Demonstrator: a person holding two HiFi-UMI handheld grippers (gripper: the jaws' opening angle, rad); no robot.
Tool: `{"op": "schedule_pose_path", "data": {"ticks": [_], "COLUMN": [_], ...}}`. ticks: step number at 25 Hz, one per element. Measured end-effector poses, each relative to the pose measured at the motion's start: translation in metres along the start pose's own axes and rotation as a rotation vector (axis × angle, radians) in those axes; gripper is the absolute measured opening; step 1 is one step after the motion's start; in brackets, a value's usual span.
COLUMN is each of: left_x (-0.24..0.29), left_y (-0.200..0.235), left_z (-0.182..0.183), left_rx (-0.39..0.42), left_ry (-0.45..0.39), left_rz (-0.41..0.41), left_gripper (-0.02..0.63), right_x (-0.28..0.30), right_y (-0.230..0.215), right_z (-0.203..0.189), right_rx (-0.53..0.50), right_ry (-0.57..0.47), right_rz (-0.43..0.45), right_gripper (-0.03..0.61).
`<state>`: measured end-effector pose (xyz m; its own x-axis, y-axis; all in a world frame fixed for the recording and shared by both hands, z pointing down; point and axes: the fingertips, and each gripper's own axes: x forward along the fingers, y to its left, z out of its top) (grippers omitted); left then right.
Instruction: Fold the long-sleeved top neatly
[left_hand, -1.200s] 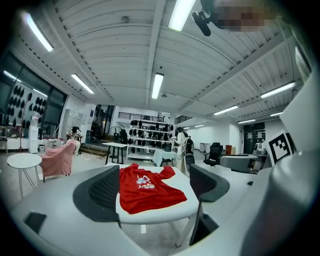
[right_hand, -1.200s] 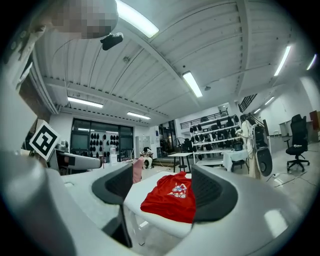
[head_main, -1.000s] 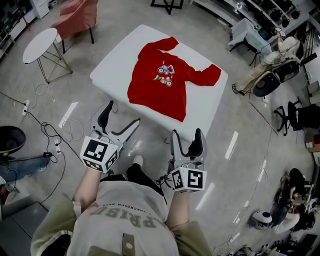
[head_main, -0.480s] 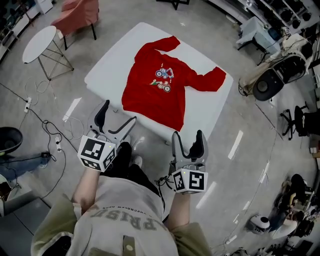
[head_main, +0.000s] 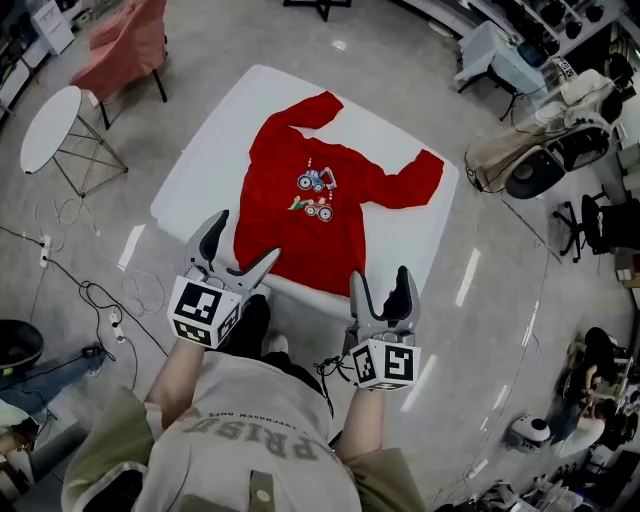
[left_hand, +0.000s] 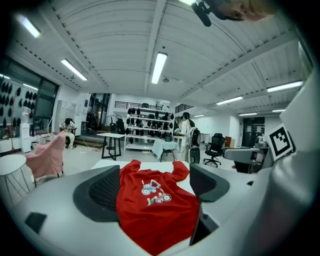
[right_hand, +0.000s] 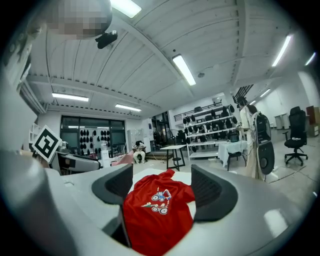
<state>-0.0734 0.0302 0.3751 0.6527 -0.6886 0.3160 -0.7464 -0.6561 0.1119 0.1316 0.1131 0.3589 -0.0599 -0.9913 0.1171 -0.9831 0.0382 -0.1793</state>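
Both tongs spread, nothing between them. Your left tongs (head_main: 245, 238) and right tongs (head_main: 380, 280) hang near the closest edge of the worktop (head_main: 195, 150). The red long-sleeved top (head_main: 315, 190) lies flat ahead of both, print up, hem nearest the tongs and sleeves angled out beyond. Fold not begun. Likely risks: pinching one layer only, so the back drags and bunches. Tugging the hem toward you could slide the top off the edge.

The person's shirt (head_main: 262, 446) seemingly reads "PRISU" (upside down).
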Motion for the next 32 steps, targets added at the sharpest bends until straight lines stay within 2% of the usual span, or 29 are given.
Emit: {"op": "schedule_pose_path", "data": {"ticks": [7,12,16,20,26,32], "left_x": [0.06,0.085,0.102,0.122,0.153,0.196], "left_y": [0.032,0.047,0.043,0.023,-0.029,-0.079], "left_z": [0.027,0.038,0.036,0.024,0.001,-0.016], "left_rx": [0.04,0.042,0.041,0.032,0.036,0.043], "left_ry": [0.012,0.006,0.018,0.035,0.098,0.126], "left_rz": [-0.12,-0.168,-0.208,-0.245,-0.289,-0.262], "left_gripper": [0.417,0.417,0.417,0.417,0.417,0.417], "right_x": [0.066,0.09,0.099,0.107,0.127,0.15], "right_y": [0.0,-0.005,-0.019,-0.043,-0.088,-0.151], "right_z": [0.015,0.019,0.017,0.014,0.012,-0.002], "right_rx": [0.001,0.017,0.005,-0.006,-0.057,-0.083], "right_ry": [-0.016,-0.016,0.021,0.048,0.095,0.173], "right_rz": [-0.09,-0.145,-0.167,-0.179,-0.16,-0.123], "right_gripper": [0.356,0.356,0.356,0.356,0.356,0.355]}}
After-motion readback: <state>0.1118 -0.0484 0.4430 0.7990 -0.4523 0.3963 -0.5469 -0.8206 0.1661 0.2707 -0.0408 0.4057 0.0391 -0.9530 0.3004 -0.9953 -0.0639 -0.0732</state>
